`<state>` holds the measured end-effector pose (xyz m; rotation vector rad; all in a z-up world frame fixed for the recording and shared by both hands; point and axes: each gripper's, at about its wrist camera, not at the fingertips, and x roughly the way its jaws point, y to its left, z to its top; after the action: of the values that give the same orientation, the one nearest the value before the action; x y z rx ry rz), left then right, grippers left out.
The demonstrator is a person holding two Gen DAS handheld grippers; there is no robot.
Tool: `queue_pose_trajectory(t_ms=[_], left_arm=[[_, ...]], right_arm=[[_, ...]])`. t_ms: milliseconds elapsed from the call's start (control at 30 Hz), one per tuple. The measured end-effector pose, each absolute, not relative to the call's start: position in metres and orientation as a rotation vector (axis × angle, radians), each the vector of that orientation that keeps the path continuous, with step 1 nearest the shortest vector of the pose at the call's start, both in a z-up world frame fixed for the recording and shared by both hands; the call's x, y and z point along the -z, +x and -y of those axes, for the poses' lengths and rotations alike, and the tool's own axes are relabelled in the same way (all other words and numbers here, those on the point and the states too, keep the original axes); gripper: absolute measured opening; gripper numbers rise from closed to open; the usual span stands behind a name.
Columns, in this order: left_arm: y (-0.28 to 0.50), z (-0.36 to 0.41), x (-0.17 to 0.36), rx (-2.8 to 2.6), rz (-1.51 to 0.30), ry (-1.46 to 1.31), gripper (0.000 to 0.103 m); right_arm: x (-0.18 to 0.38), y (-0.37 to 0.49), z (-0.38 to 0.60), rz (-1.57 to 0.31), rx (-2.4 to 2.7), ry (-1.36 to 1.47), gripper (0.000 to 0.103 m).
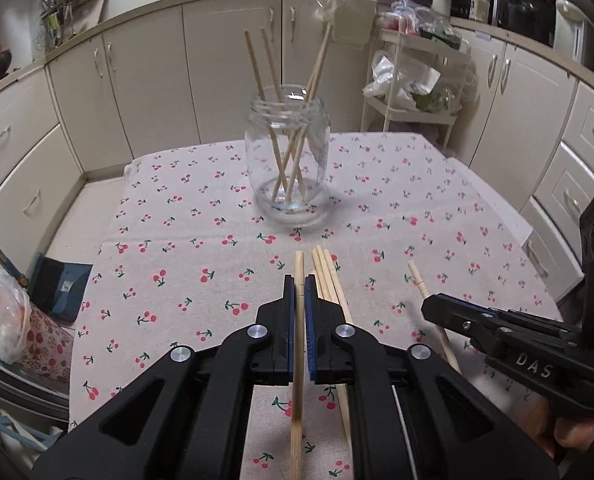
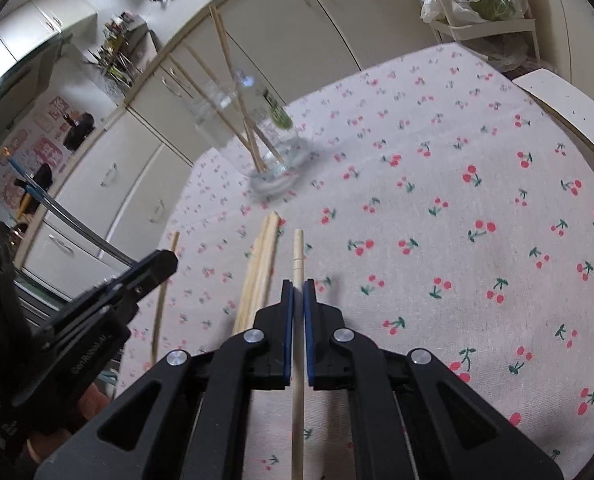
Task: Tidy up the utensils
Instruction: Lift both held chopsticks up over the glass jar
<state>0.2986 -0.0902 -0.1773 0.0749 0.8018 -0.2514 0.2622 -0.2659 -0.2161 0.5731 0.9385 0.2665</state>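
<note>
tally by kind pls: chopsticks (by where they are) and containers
chopsticks in jar: 4
loose chopsticks on the cloth: 3
gripped chopsticks, one each in left gripper and right gripper: 2
glass jar: 1
Total: 10

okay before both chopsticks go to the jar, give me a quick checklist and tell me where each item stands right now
1. Left gripper shut on a chopstick: ok.
2. Right gripper shut on a chopstick: ok.
3. Jar upright on the cloth: ok.
4. Room in the jar mouth: ok, four sticks inside, leaning apart.
5. Held chopsticks lifted free of the loose pile: cannot tell.
6. Grippers apart from each other: ok, they sit side by side with a gap.
</note>
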Motion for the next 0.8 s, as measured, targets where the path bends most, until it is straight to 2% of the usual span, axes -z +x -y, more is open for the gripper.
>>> queue_pose_trajectory(t_ms=[333,800], left_arm=[[0.307,0.067,0.127,0.312,-0.626,-0.081,0.005],[0.383,0.062,0.062,0.283,-0.415,-0.22,0.005]], right_arm=[[0.167,0.264,0.271,-0.742,-0.302,0.584,0.006],[0.166,0.278,0.279,-0.688,-0.308,0.557,0.006]])
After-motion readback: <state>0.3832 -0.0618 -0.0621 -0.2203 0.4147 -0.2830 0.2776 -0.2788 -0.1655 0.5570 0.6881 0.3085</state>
